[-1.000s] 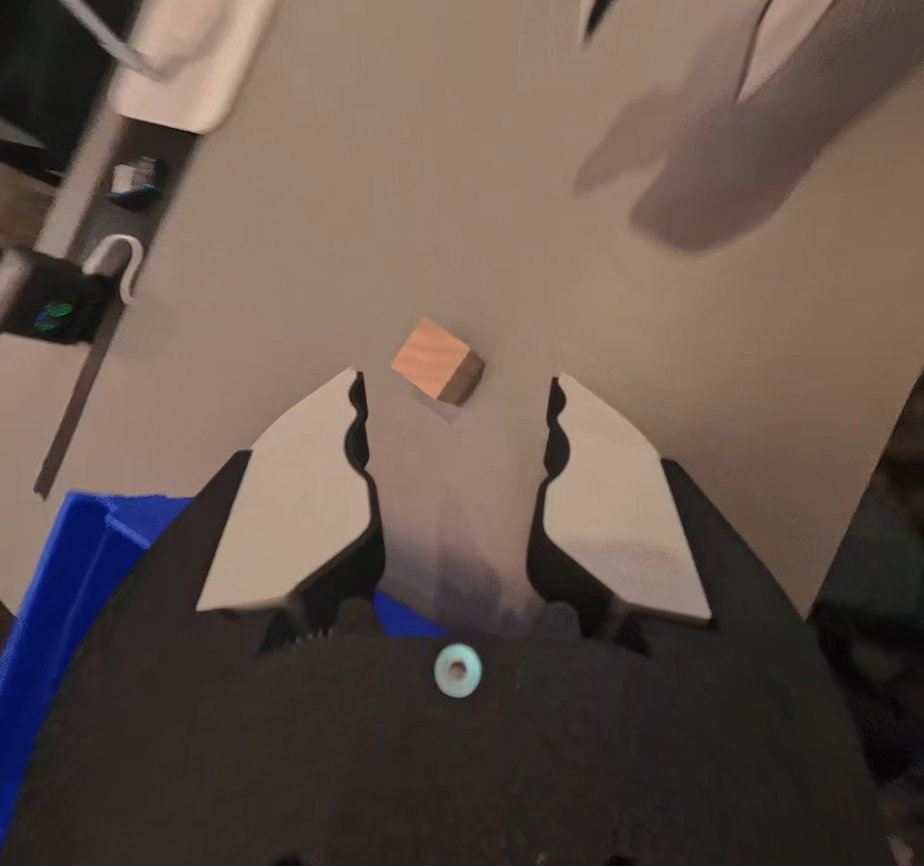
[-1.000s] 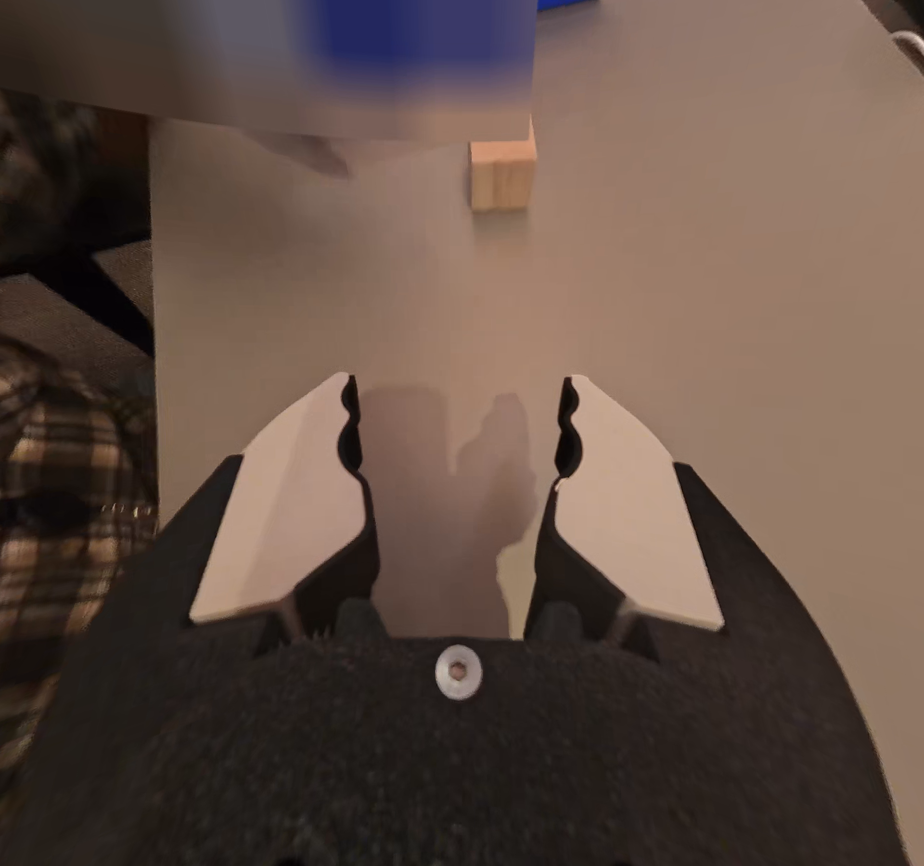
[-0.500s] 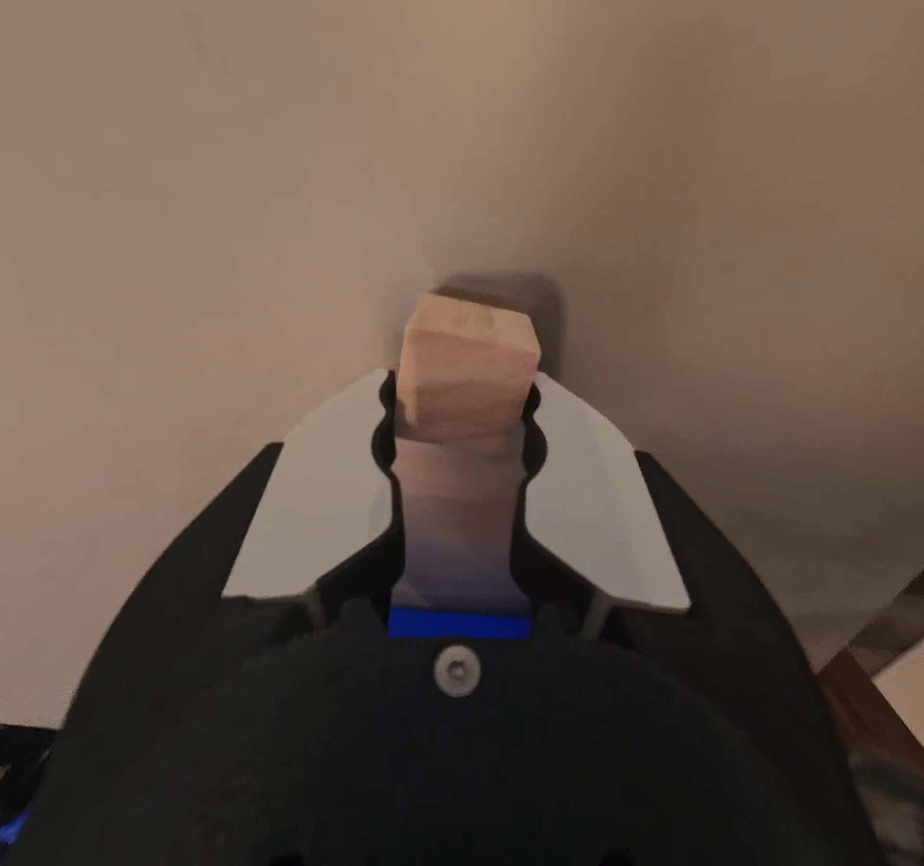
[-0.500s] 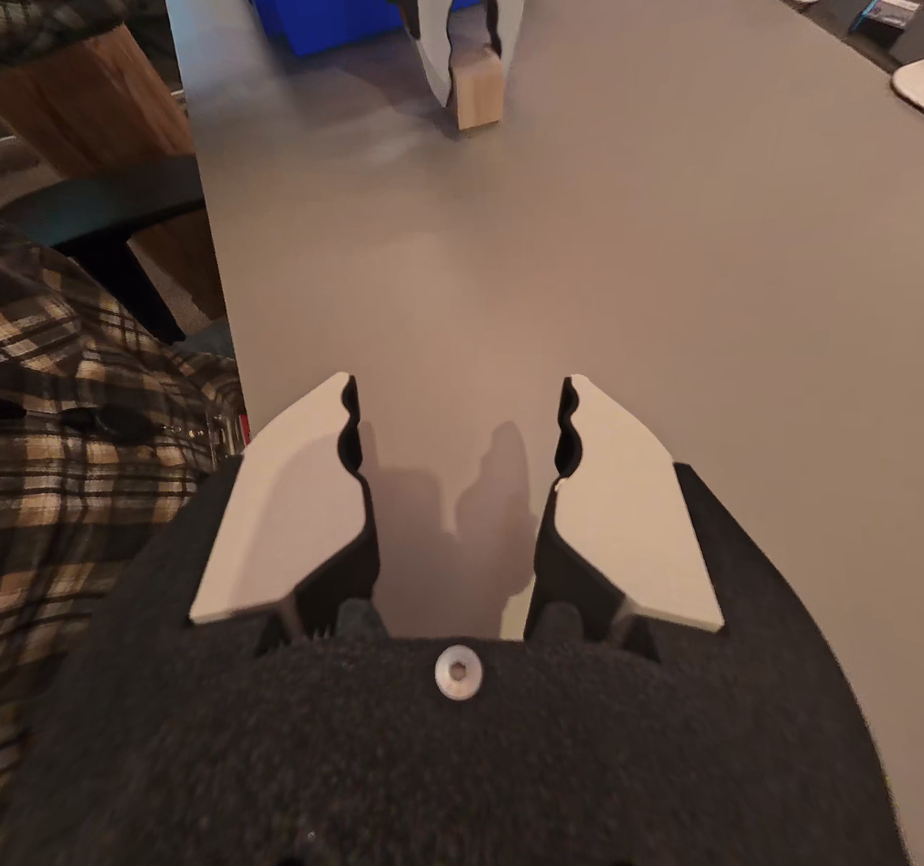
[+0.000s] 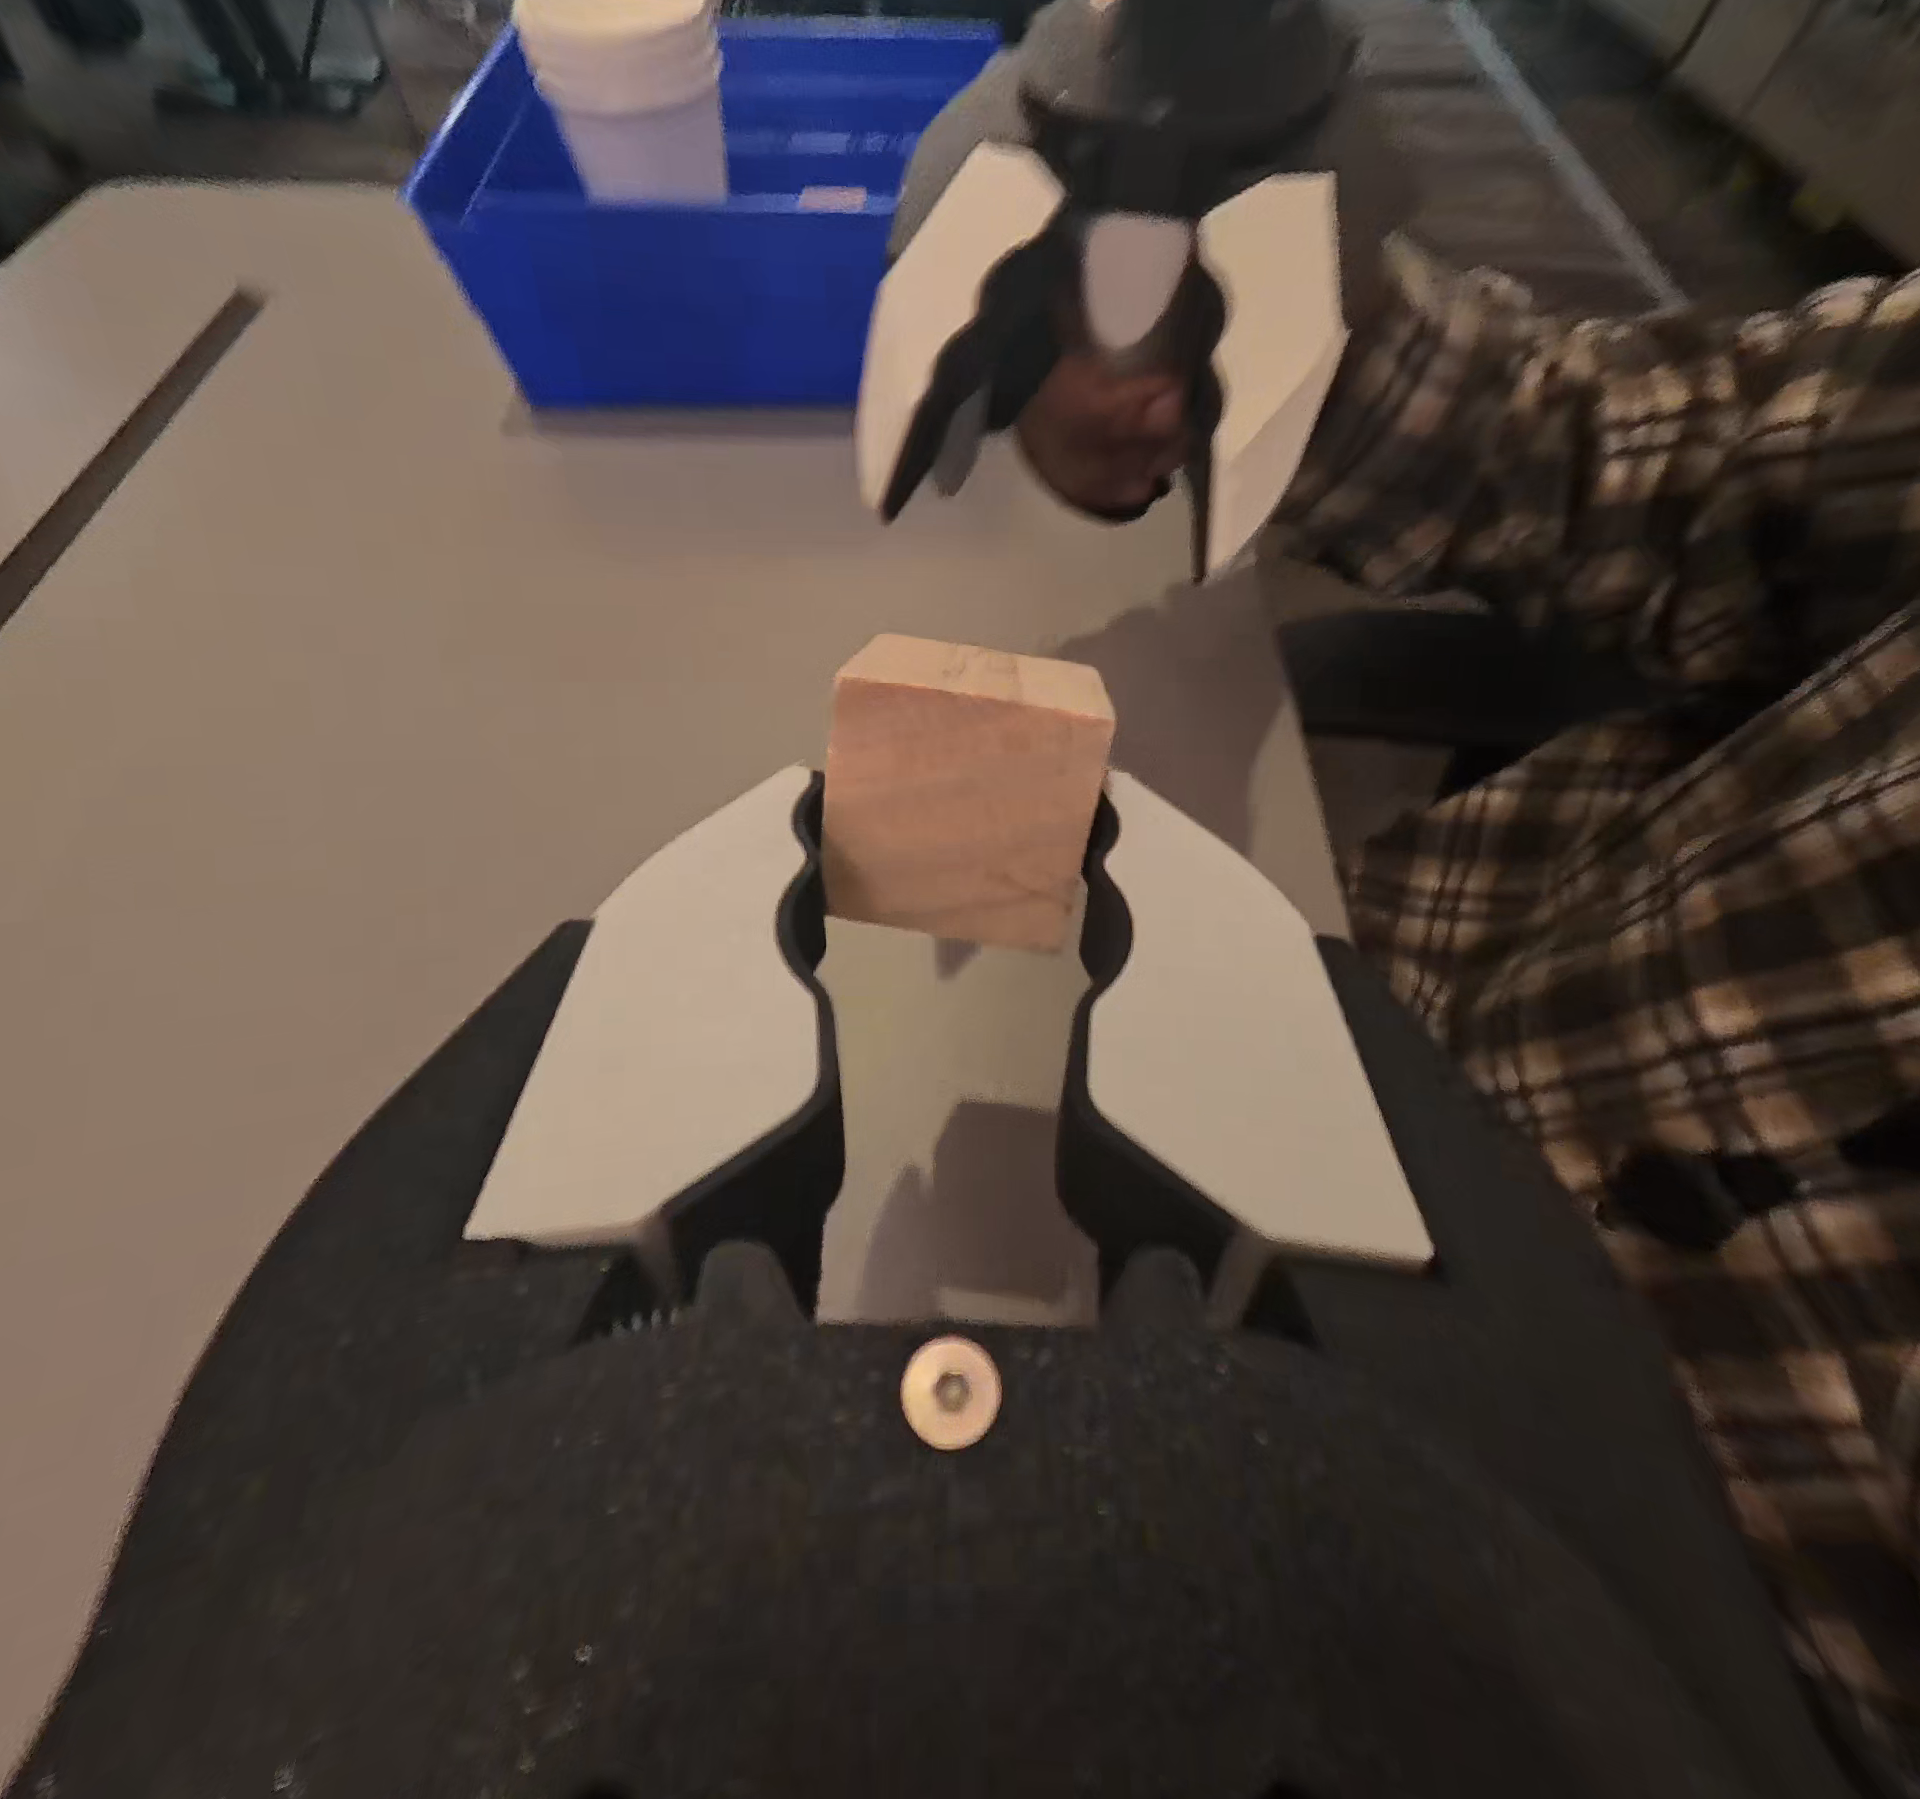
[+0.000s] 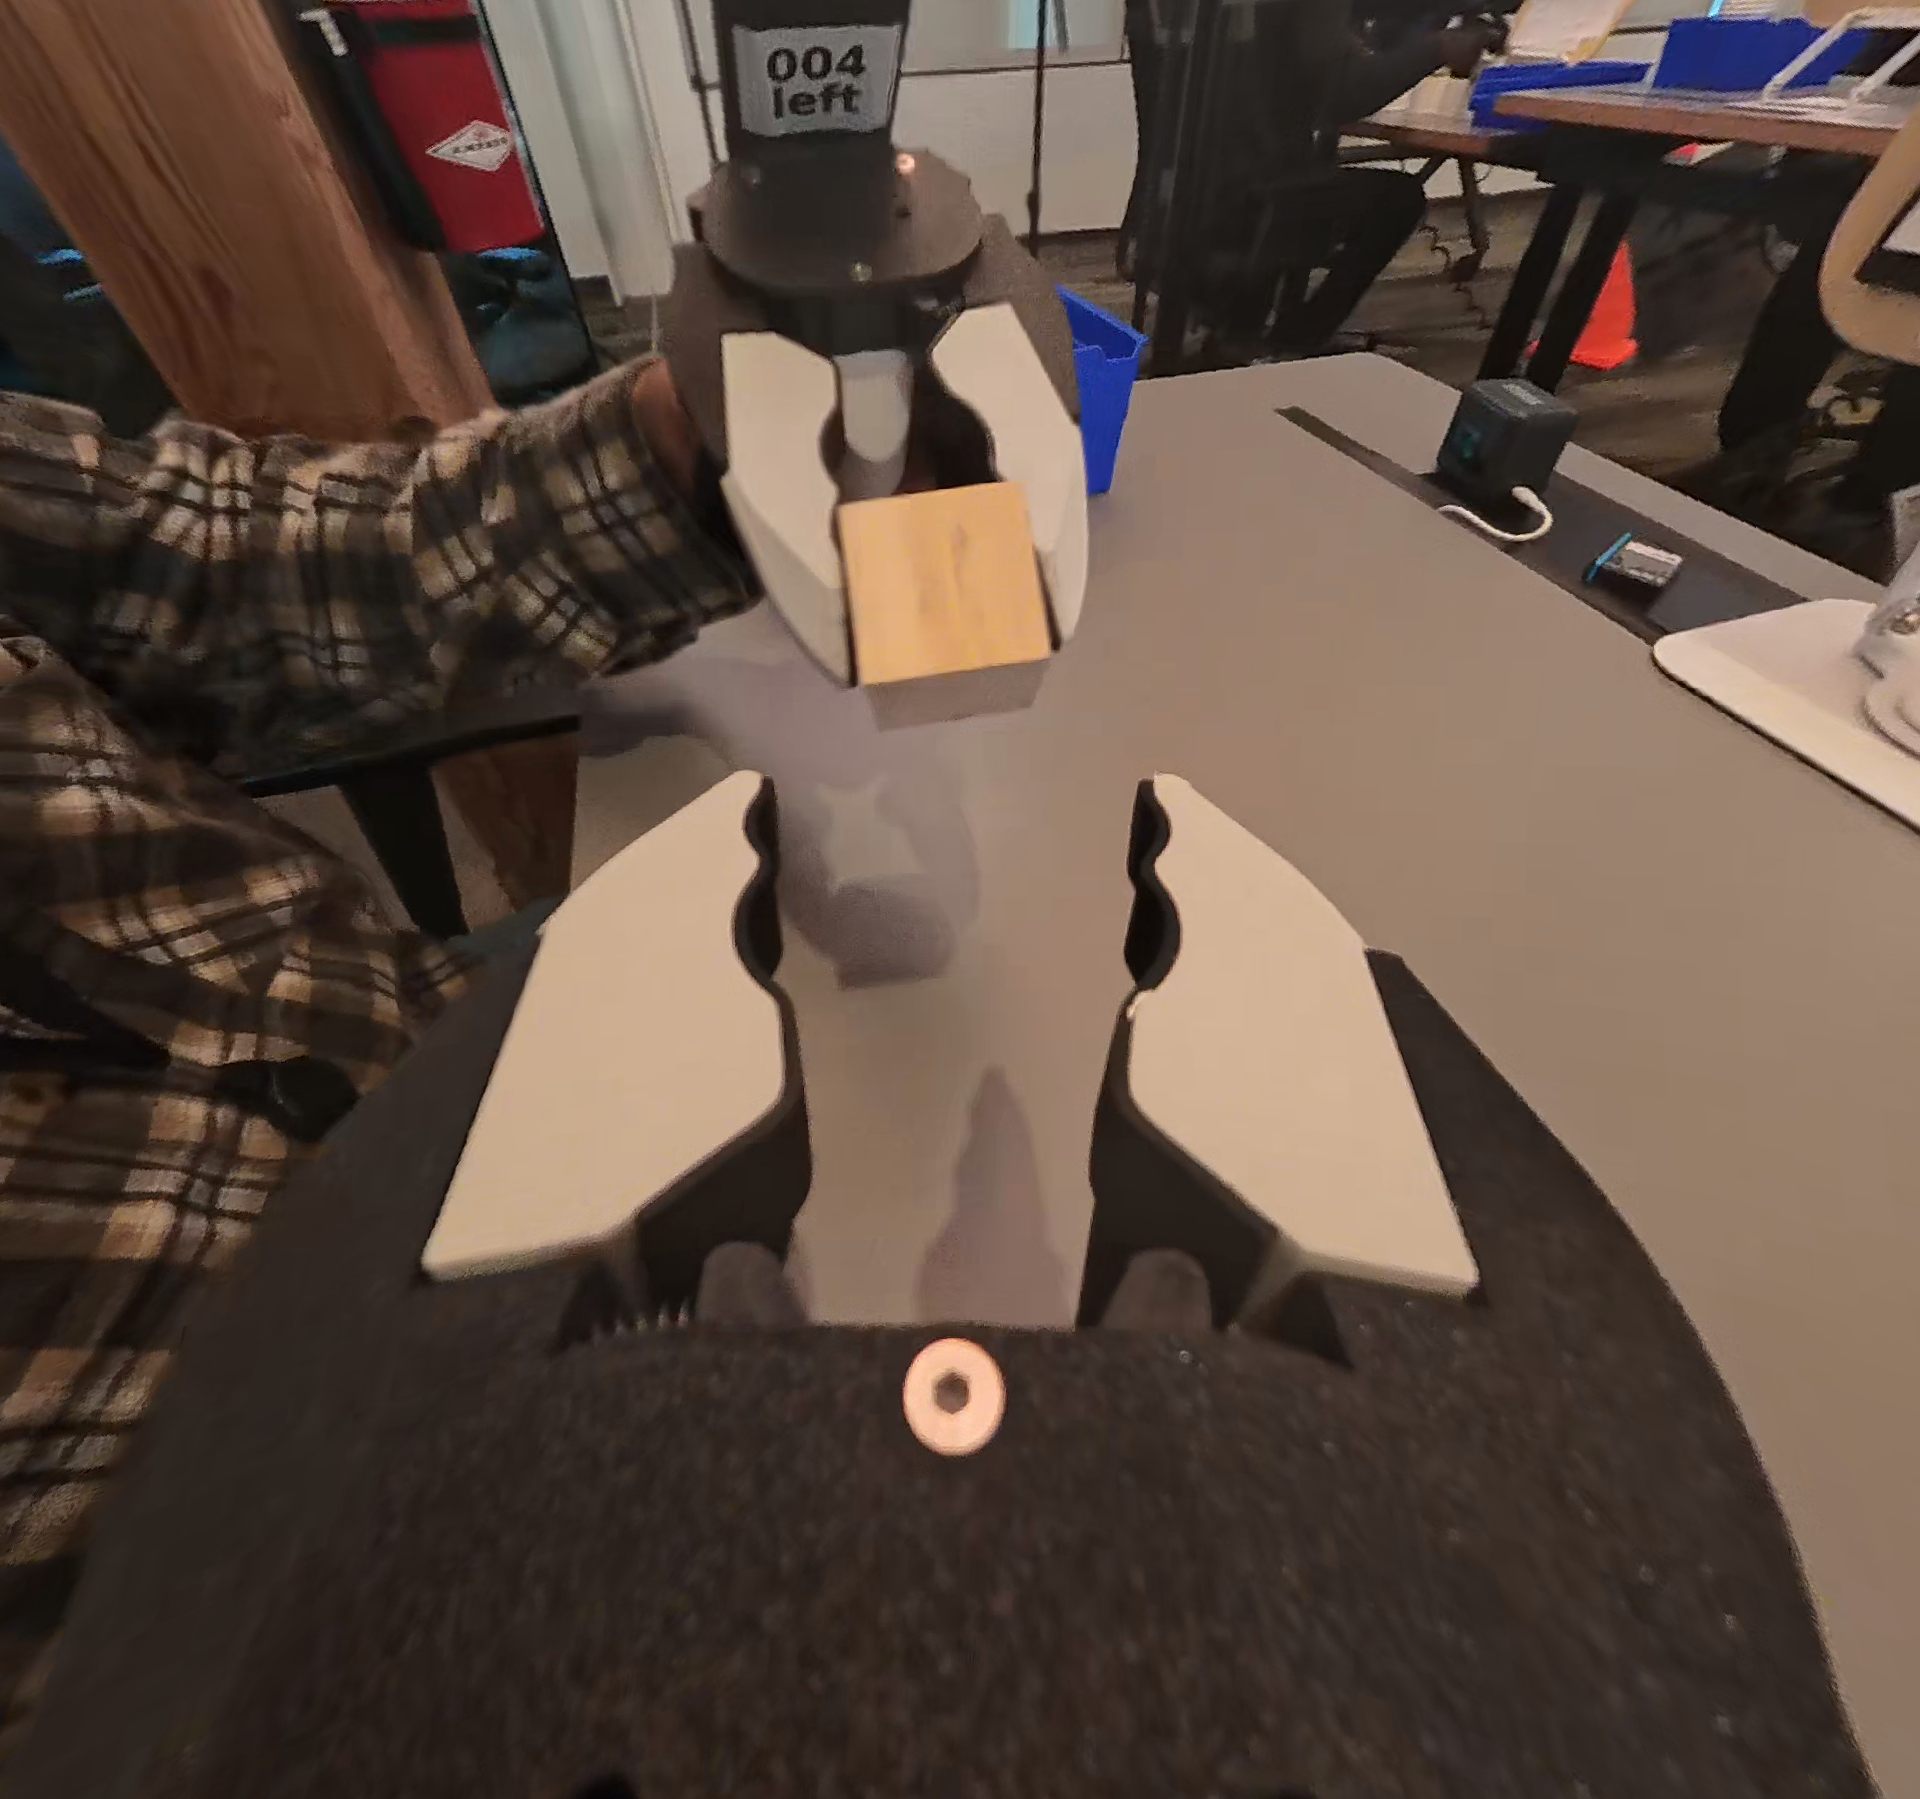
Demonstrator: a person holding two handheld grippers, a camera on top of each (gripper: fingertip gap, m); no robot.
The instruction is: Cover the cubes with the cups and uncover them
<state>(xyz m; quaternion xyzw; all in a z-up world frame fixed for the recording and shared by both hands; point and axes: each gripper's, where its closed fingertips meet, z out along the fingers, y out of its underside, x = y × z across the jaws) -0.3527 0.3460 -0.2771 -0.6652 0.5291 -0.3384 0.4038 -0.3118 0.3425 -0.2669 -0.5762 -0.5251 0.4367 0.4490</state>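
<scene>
Surface: grey table [image 5: 312, 710] in an office room; further desks and chairs stand behind it in the right wrist view.

Left wrist view, left to right:
- Dark slot [image 5: 125, 440] in the tabletop, far left.
- Blue bin [image 5: 665, 315] at the far edge of the table, holding a stack of white cups [image 5: 634, 76]. Half a second ago this view showed only bare tabletop behind the block; bin and cups now show, as the camera looks level across the table.
- Left gripper [image 5: 956, 814]: clenched on the wooden cube [image 5: 966, 793], tips pressing its two sides. The cube was gripped half a second ago as well; it now hangs clear of the table.
- Right gripper [image 5: 1049, 513], farther off, pointing down, fingers spread, nothing between them.
- Plaid sleeve [image 5: 1558, 461] at right.

Right wrist view, left to right:
- Wooden post [image 6: 187, 191] and plaid sleeve [image 6: 343, 544].
- Left gripper [image 6: 945, 648] with the cube [image 6: 940, 596] raised, its shadow cast on the table below; half a second ago the cube rested on the surface.
- Right gripper [image 6: 951, 866]: released, empty, as before.
- Small black device [image 6: 1507, 440] with white cable, and a white tray [image 6: 1787, 689], far right.
</scene>
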